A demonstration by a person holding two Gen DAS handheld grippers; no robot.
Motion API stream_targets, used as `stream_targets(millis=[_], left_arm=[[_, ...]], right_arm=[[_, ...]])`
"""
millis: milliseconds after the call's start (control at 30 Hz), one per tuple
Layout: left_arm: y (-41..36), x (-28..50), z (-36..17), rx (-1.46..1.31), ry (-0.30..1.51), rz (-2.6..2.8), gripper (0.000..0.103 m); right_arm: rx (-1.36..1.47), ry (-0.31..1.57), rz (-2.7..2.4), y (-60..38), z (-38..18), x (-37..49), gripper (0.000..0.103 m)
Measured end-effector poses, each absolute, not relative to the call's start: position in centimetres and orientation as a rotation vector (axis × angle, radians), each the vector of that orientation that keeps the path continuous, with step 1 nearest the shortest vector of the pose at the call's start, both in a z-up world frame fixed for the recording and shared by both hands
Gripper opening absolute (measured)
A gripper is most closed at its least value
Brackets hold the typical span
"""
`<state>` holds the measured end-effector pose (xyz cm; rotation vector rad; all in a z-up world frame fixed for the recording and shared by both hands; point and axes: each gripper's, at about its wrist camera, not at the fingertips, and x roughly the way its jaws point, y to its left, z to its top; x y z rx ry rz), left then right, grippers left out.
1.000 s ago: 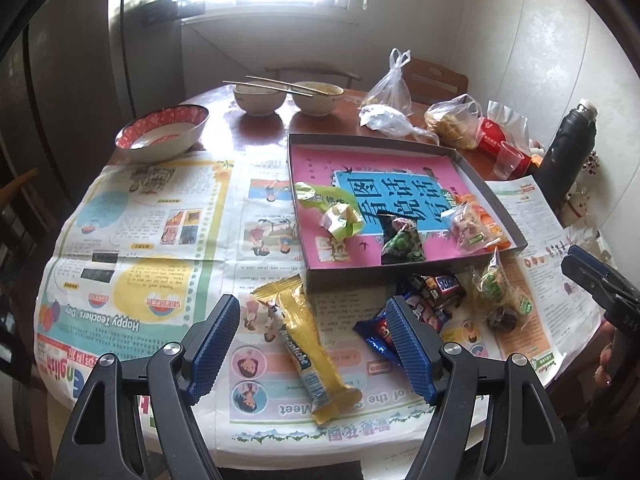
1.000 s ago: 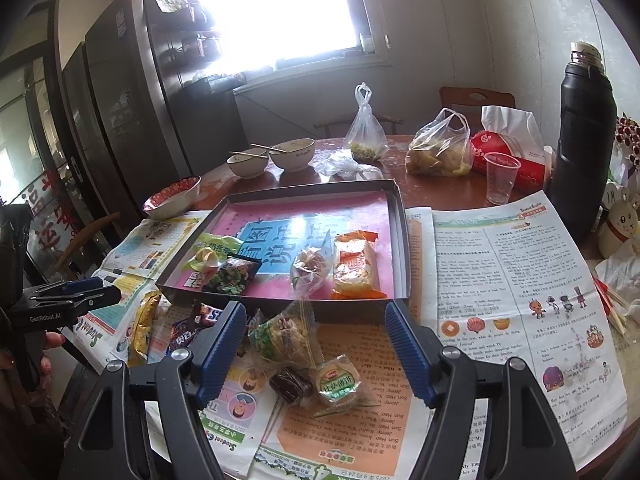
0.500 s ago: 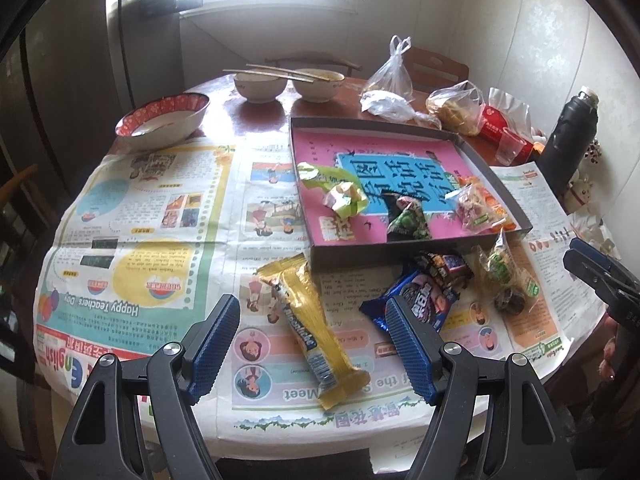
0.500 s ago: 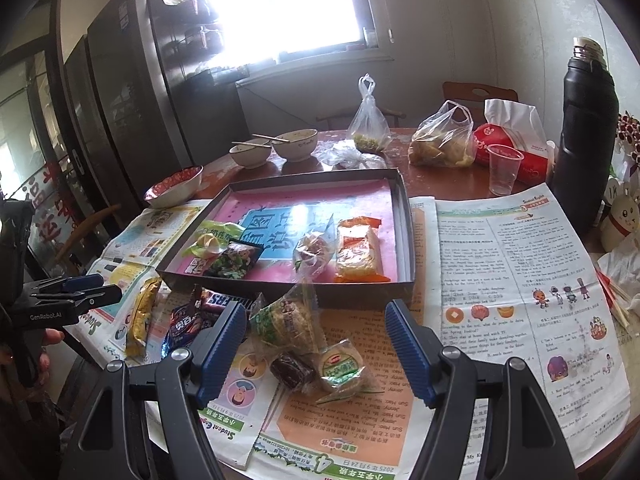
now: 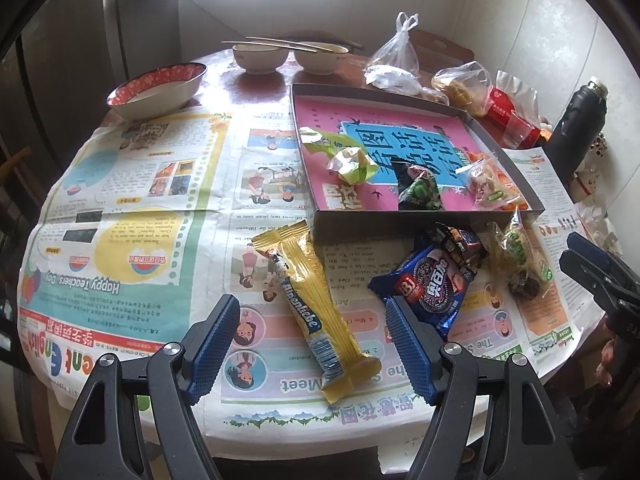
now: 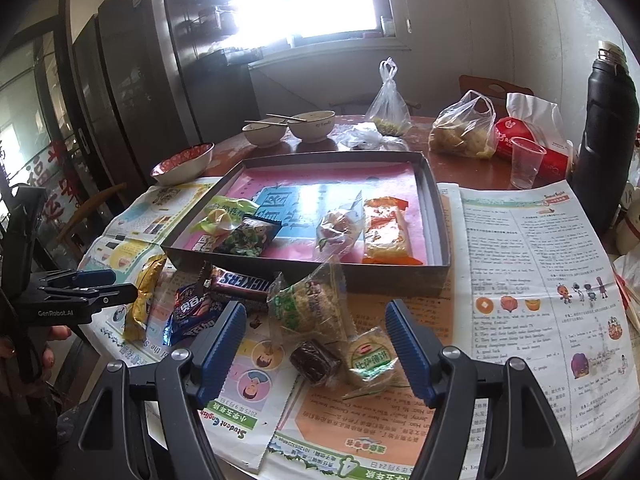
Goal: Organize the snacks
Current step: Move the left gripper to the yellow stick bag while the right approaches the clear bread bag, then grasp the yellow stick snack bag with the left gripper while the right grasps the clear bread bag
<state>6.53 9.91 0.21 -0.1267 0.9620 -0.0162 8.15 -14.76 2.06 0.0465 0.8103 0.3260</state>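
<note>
A shallow grey box [image 5: 420, 216] [image 6: 438, 208] with a pink and blue bottom holds several snack packets. In front of it on newspaper lie a long yellow wafer pack [image 5: 316, 312] [image 6: 142, 300], a blue cookie pack [image 5: 428, 284] [image 6: 192, 312], a Snickers bar [image 6: 244, 282], a clear bag with green print [image 6: 310, 304], a dark brown sweet [image 6: 314, 360] and a small green-label packet [image 6: 370, 358]. My left gripper [image 5: 312, 344] is open above the yellow pack's near end. My right gripper [image 6: 316, 352] is open over the brown sweet and green-label packet, touching neither.
Three bowls [image 5: 158, 88] [image 5: 260, 54] [image 5: 322, 54], two with chopsticks, stand at the table's far side. Plastic bags [image 6: 462, 130], a clear cup [image 6: 526, 162], a red tissue pack [image 6: 540, 140] and a black flask [image 6: 610, 136] stand at the right. A hand [image 5: 606, 360] holds the other gripper.
Both grippers have sunk toward the table, so the loose snacks now sit closer and larger between the fingers. Neither gripper's opening has changed and no snack has moved.
</note>
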Motion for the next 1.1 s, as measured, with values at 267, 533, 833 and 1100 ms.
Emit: stream_targets(millis=[267,533,833,1100], left_arm=[[9.9,7.3,-0.9,-0.133,0.989,0.015,0.077],[9.4,8.0,-1.7,-0.106,0.996,0.035,0.077],[9.5,8.9,-2.3,-0.106,0.999,0.055,0.077],[8.9,9.2,-2.4,-0.102,0.979,0.036,0.069]], right_arm=[[0.025,0.836,0.335,-13.9,0.9,8.7,0.071],[-0.038,0.859,0.325,-12.5,-0.4,9.9,0.071],[-0.069,0.894,0.321,-11.4,-2.0,11.5,0.071],[-0.095,0.898,0.314,-10.6,-2.8,11.7,0.071]])
